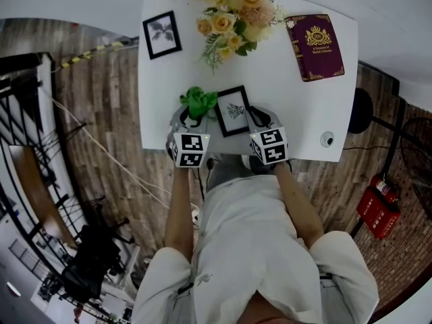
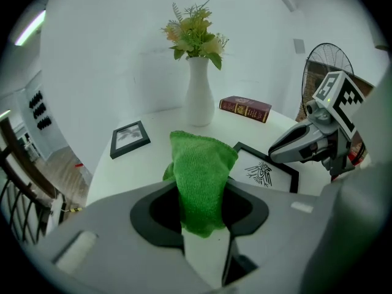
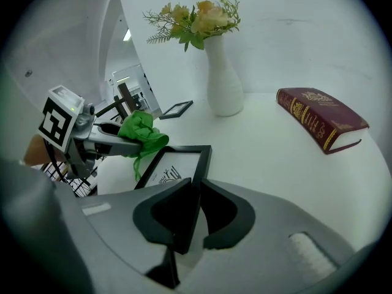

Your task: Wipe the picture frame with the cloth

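Observation:
A black picture frame (image 1: 233, 110) with a small bird drawing lies near the table's front edge. My right gripper (image 1: 255, 119) is shut on its right edge; in the right gripper view the frame (image 3: 177, 170) runs between the jaws. My left gripper (image 1: 192, 113) is shut on a green cloth (image 1: 198, 101), held just left of the frame. In the left gripper view the cloth (image 2: 199, 179) stands up from the jaws, with the frame (image 2: 264, 171) and the right gripper (image 2: 294, 147) to its right.
A white round table (image 1: 324, 106) carries a vase of yellow flowers (image 1: 233, 15), a second black frame (image 1: 162, 35) at the back left, and a maroon book (image 1: 314, 46) at the back right. A small round fitting (image 1: 327, 139) sits near the right edge. Wooden floor surrounds the table.

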Demonstrator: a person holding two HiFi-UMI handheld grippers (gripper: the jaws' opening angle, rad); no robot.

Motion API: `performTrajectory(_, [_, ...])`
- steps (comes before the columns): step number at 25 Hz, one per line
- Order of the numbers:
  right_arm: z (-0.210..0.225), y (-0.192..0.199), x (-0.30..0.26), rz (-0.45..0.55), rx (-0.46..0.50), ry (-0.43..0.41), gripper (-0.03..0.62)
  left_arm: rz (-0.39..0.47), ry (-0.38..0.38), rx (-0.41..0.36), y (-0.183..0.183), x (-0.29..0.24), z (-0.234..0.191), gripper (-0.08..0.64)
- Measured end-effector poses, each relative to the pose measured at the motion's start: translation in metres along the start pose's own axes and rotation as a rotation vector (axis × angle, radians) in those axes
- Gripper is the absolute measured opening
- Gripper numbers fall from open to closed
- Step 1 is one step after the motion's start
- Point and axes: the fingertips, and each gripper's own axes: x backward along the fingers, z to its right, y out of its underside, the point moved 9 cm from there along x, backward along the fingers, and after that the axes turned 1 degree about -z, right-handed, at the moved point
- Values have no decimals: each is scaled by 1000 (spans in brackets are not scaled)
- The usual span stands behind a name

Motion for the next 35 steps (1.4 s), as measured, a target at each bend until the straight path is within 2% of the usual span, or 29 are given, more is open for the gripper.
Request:
performTrajectory(7, [0,0,10,13,21,3,54,80,-16,21,-17,23,-2,166])
performTrajectory(17, [-4,15,15,-36,25,-28,80,182,96,-29,-58,27,35,167])
performTrajectory(29, [-5,25,17,-58,21,-42,90,143,231,-99,-67,-16,85,167])
performTrajectory(35, [-6,24,17,-48,15,-54,89,114,264,-111,-63,-35,100,167])
